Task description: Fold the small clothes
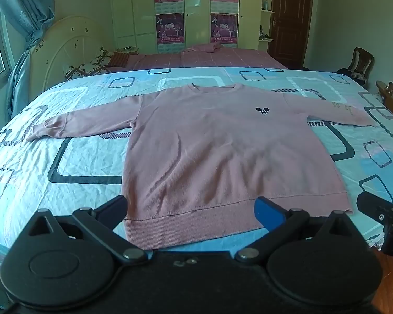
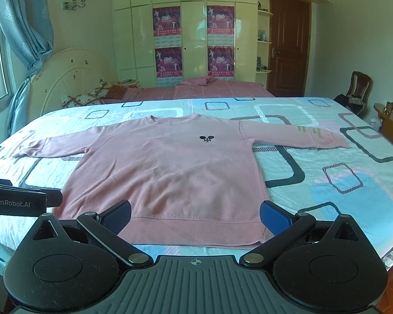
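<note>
A pink sweater [image 1: 222, 151] is being kept flat on the bed [image 1: 52, 157], sleeves out, for folding; both hand-held grippers, left [image 1: 191, 209] and right [image 2: 195, 213], are being held spread at its hem, pinching nothing.

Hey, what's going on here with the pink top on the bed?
A person holds a two-finger gripper in each hand over the near edge of a bed, about to fold a pink sweatshirt. The sweatshirt lies flat, front up, both sleeves spread out to the sides and its hem nearest the grippers. The left gripper and the right gripper both stand wide open above the hem, with nothing held. No fold has been made yet.
</note>
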Demonstrator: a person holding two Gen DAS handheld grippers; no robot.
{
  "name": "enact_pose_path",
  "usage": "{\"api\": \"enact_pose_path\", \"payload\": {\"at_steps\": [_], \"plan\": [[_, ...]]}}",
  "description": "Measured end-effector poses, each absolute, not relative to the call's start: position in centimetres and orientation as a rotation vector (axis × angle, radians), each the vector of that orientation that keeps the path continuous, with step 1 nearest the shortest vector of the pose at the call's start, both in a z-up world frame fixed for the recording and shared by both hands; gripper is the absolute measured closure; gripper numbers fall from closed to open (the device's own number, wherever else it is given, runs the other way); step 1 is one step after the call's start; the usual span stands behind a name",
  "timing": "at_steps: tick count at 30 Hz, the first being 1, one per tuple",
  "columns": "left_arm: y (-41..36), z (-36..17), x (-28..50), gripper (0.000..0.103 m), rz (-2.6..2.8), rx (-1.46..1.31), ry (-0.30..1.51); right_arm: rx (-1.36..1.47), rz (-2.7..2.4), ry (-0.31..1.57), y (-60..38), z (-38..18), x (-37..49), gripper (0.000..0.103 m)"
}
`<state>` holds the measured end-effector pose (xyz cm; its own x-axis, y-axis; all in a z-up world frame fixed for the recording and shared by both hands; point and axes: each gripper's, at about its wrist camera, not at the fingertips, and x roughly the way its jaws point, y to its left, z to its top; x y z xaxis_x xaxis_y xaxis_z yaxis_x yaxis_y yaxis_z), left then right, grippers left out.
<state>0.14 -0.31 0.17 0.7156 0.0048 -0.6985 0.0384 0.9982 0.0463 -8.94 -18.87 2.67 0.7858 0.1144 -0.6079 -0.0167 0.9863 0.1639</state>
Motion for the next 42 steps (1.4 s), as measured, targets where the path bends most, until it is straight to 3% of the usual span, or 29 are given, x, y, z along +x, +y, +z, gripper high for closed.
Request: {"api": "enact_pose_path", "payload": {"at_steps": [17, 42], "plan": [[0.3, -0.1, 0.7, 0.001, -0.025, 0.045, 0.763, 0.149, 0.049, 0.662, -19.1, 2.5, -7.8, 0.0], [0.2, -2.8, 9.1, 0.001, 0.053, 0.138, 0.819, 0.132, -0.049, 0.689, -22.5, 0.1, -0.9, 0.0]]}}
